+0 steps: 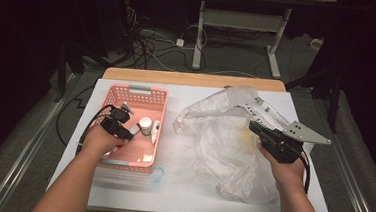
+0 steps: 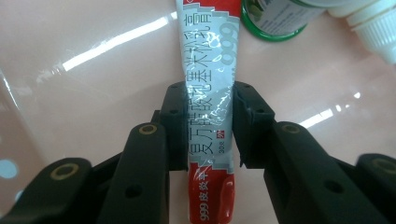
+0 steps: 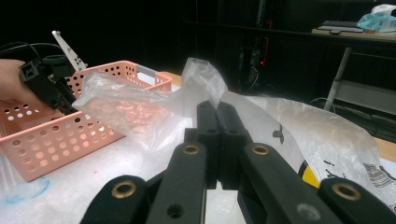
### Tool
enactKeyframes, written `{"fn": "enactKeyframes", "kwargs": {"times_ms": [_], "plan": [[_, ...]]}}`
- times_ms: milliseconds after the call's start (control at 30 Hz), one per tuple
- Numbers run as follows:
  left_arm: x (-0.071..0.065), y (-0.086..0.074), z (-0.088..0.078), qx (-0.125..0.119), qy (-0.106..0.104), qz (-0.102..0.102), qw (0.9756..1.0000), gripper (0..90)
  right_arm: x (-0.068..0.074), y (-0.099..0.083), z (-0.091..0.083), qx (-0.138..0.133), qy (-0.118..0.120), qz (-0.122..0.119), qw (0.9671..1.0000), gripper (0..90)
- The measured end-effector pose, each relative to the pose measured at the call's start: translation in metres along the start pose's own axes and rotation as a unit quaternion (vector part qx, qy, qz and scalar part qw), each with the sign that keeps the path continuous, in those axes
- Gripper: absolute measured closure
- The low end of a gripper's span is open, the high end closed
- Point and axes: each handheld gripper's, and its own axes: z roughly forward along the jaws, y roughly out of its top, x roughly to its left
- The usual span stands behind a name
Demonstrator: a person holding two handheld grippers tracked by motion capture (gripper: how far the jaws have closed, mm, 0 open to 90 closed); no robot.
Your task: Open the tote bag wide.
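Ointment tube (image 2: pixel 210 93) between left gripper (image 2: pixel 208 126) pads, apparently gripped; cap cut off.

In the left gripper view, the white-and-red printed ointment tube (image 2: pixel 210 116) runs off both the top and bottom edges, so its cap and crimped tail are cut away. Beyond that tube, a green-rimmed round container (image 2: pixel 273 21) and a white ribbed bottle cap (image 2: pixel 373 28) are clipped by the top edge. In the high view, the left gripper (image 1: pixel 126 132) covers part of the pink perforated plastic basket (image 1: pixel 144 159), and the tube there is too small to read.
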Motion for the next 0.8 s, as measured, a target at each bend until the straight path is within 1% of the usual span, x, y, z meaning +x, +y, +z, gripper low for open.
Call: {"fn": "enactKeyframes", "kwargs": {"times_ms": [133, 200, 300, 400, 467, 533, 600, 667, 733, 800], "plan": [[0.002, 0.000, -0.002, -0.001, 0.010, -0.008, 0.9999, 67.2, 0.000, 0.001, -0.001, -0.002, -0.001, 0.001, 1.0000, 90.0], [0.003, 0.000, -0.006, -0.010, 0.015, -0.013, 0.9998, 67.3, 0.000, 0.001, -0.001, -0.005, -0.001, 0.001, 1.0000, 90.0], [0.006, -0.002, -0.015, -0.038, 0.014, -0.024, 0.9989, 67.3, 0.000, 0.002, -0.002, -0.005, -0.001, 0.004, 1.0000, 90.0], [0.008, -0.005, -0.023, -0.062, 0.011, -0.030, 0.9976, 67.3, 0.000, 0.003, -0.003, -0.008, -0.001, 0.001, 1.0000, 90.0], [0.008, -0.008, -0.029, -0.077, 0.005, -0.029, 0.9966, 67.3, 0.000, 0.003, -0.004, -0.008, -0.001, 0.003, 1.0000, 90.0], [0.008, -0.011, -0.033, -0.092, -0.004, -0.030, 0.9953, 67.3, 0.000, 0.003, -0.004, -0.008, 0.000, 0.000, 1.0000, 90.0], [0.006, -0.013, -0.037, -0.107, -0.005, -0.028, 0.9939, 67.3, 0.001, 0.003, -0.003, -0.008, 0.000, 0.000, 1.0000, 90.0], [0.005, -0.017, -0.039, -0.126, -0.007, -0.026, 0.9916, 67.3, 0.000, 0.003, -0.003, -0.009, 0.001, 0.001, 1.0000, 90.0], [0.005, -0.020, -0.042, -0.140, -0.011, -0.028, 0.9896, 67.3, 0.000, 0.002, -0.003, -0.007, 0.001, 0.000, 1.0000, 90.0], [0.004, -0.024, -0.045, -0.154, -0.011, -0.027, 0.9876, 67.3, 0.000, 0.002, -0.004, -0.006, 0.002, 0.001, 1.0000, 90.0]]}}
